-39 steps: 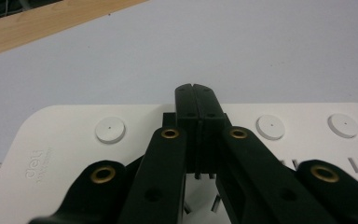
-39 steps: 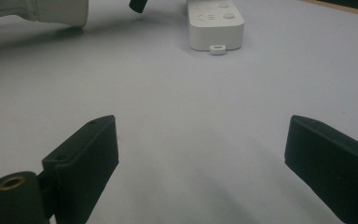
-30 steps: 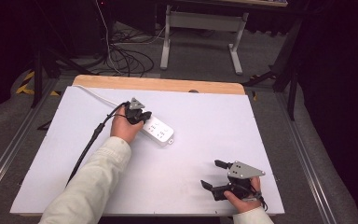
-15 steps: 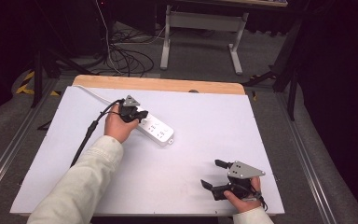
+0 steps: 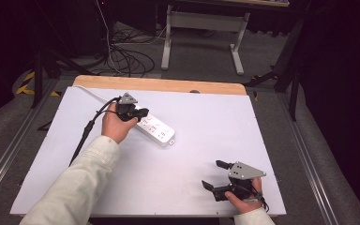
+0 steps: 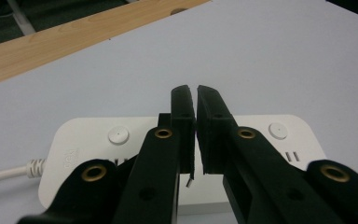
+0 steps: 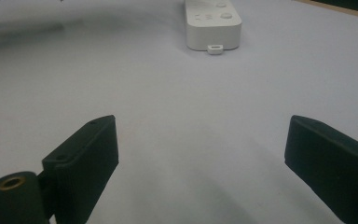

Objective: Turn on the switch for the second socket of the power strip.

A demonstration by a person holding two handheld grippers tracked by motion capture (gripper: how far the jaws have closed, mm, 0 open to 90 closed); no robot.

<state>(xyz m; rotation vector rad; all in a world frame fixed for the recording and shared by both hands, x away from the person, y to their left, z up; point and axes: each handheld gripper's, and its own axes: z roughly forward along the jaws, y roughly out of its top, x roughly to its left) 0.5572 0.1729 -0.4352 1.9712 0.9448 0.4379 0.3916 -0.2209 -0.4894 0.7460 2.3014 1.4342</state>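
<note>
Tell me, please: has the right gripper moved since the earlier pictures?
No. In the high view the right gripper sits at the same spot near the front right corner of the white table, equally far from the power strip, jaws open.

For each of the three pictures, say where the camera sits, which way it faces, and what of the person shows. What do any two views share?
High view: above the table, looking forward and down; both forearms, left gripper, right gripper.
Left gripper view: rides that gripper, facing the power strip; jaws nearly together.
Right gripper view: low over the table, jaws wide apart.
All three share the power strip.
</note>
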